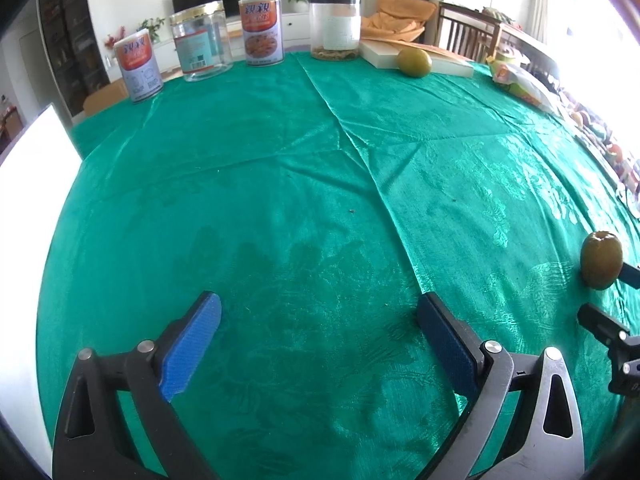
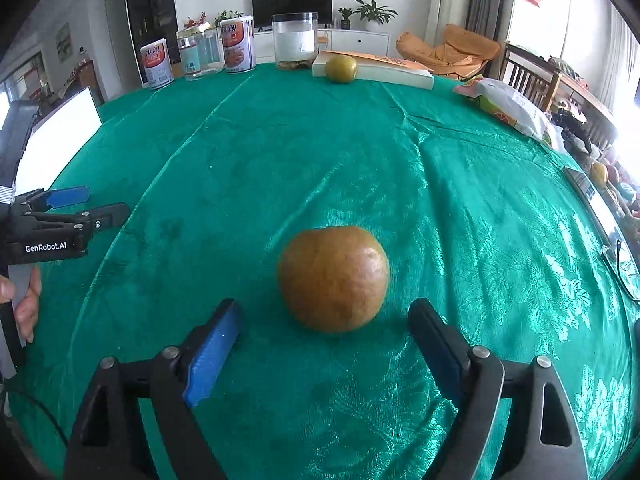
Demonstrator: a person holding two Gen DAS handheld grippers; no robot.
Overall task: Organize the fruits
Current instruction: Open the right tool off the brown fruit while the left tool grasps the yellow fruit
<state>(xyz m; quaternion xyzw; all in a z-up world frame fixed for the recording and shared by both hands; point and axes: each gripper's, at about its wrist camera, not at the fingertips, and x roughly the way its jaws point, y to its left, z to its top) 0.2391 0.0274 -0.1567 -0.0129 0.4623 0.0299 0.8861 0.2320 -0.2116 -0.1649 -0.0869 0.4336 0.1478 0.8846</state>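
**Right gripper lined up on the near fruit**

The right gripper (image 2: pixel 324 320) sits low over the green tablecloth (image 2: pixel 440 200) with its fingers spread wide, and the brownish-orange fruit (image 2: pixel 334 278) lies on the cloth just ahead of the tips, centred on the gap but not yet between the pads. Nothing is held. This looks like the approach to a pick: the next move calls for easing forward until the fruit's widest part sits between the pads, then closing gently (a round fruit on slippery-looking satin may roll if nudged by one finger first).

The left gripper (image 1: pixel 320 316) is also wide apart and empty, hovering over bare cloth well to the left of the fruit, so it does not crowd the grasp.

A second, greener fruit (image 2: pixel 341 68) rests at the far edge, touching the front of a white book (image 2: pixel 400 74). Beside it stand a clear jar (image 2: pixel 295 40), two printed cans (image 2: pixel 238 44) and another glass jar (image 2: pixel 200 54).

The middle of the table is open between the two fruits. The right edge is cluttered: a plastic bag (image 2: pixel 508 108) and eyeglasses (image 2: pixel 622 264) lie near it.
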